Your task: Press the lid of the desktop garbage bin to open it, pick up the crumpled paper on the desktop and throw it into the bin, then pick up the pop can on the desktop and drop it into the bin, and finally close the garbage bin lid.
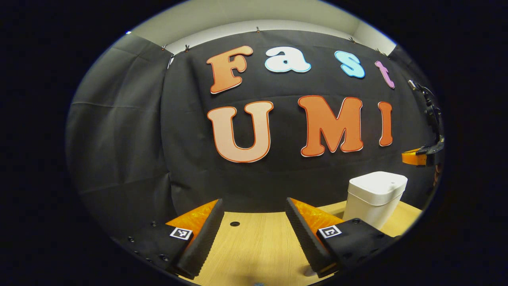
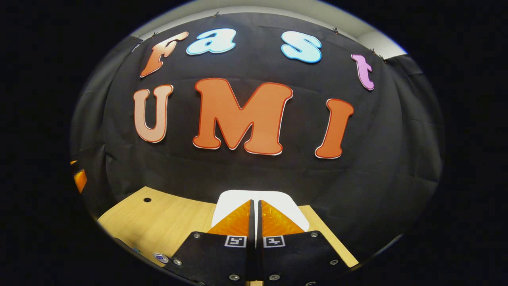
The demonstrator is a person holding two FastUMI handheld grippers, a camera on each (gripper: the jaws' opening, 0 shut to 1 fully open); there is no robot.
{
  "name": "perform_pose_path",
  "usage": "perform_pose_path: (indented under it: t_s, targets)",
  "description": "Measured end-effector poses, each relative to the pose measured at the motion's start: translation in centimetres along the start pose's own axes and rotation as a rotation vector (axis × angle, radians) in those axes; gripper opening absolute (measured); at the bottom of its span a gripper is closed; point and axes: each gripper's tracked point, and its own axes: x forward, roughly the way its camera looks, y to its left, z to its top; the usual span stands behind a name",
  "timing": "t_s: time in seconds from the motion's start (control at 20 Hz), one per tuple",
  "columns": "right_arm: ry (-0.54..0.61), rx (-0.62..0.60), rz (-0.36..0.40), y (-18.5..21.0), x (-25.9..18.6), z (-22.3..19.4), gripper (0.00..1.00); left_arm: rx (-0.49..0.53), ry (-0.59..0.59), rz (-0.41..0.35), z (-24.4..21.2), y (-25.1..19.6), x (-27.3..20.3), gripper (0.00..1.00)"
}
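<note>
- The right gripper [image 2: 255, 203] has its fingers pressed together with nothing between them, their tips poised over the white lid [image 2: 234, 202] of the garbage bin; whether they touch it I cannot tell.
- The wooden desktop [image 2: 158, 222] spreads out to its left, past the bin.
- The left gripper [image 1: 254, 204] is spread wide and empty above the desktop [image 1: 258, 242].
- The garbage bin [image 1: 375, 196], lid down, stands ahead and to its right.
- The right gripper [image 1: 422, 155] hangs above and just beyond the bin.

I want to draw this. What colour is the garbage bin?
The garbage bin is white, lid included; it shows best in the left gripper view.
</note>
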Motion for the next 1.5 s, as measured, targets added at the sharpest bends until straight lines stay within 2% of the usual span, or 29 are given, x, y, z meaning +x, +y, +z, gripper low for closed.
perform_pose_path:
  t_s: [0.35, 0.9, 1.05, 1.3, 1.5]
  targets:
    - [0.079, -0.016, 0.088, -0.2, 2.7, -3.4, 0.01, 0.025, 0.028, 0.047, 0.0, -2.0, -1.3, 1.00]
    - [0.167, -0.035, 0.168, 0.2, 4.9, -7.8, 0.01, 0.056, 0.072, 0.115, -0.8, -3.1, -3.1, 0.99]
    - [0.135, -0.051, 0.179, 0.2, 5.0, -7.5, 0.01, 0.056, 0.085, 0.116, -1.0, -3.6, -3.1, 0.99]
    - [0.143, 0.017, 0.199, 0.1, 4.8, -7.9, 0.01, 0.076, 0.084, 0.106, -0.8, -4.8, -2.9, 1.00]
    - [0.114, -0.064, 0.197, 0.3, 4.9, -7.4, 0.01, 0.076, 0.075, 0.103, -0.3, -5.3, -2.9, 1.00]
